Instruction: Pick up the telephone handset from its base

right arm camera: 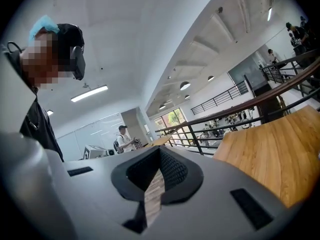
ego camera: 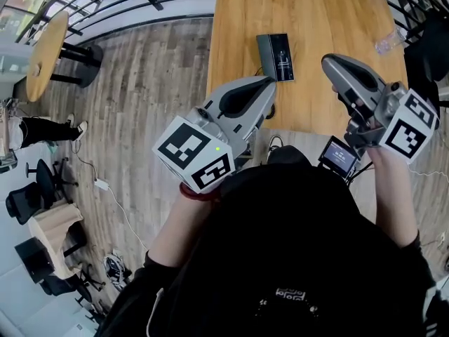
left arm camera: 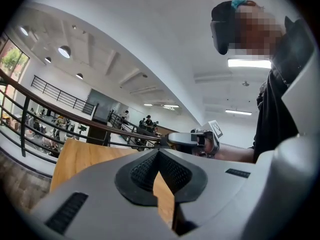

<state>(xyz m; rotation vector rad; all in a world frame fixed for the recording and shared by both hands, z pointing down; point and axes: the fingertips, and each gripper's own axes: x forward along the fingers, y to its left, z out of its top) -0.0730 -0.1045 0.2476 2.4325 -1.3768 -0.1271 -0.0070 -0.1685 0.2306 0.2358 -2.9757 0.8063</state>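
I'm holding the left gripper point(ego camera: 269, 84) and right gripper point(ego camera: 328, 63) over the wooden table point(ego camera: 316, 12), both with jaws pressed together on nothing. The telephone point(ego camera: 275, 56) is lying just beyond the left one, untouched.

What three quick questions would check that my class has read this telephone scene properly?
1. True or false: the left gripper already holds the telephone.
2. Multiple choice: the telephone lies on A) the wooden table, B) a shelf, C) a windowsill.
3. Fill in: the jaws of the right gripper are ____, with nothing between them.
Key: 1 false, both grippers are short of the telephone; 2 A; 3 shut.
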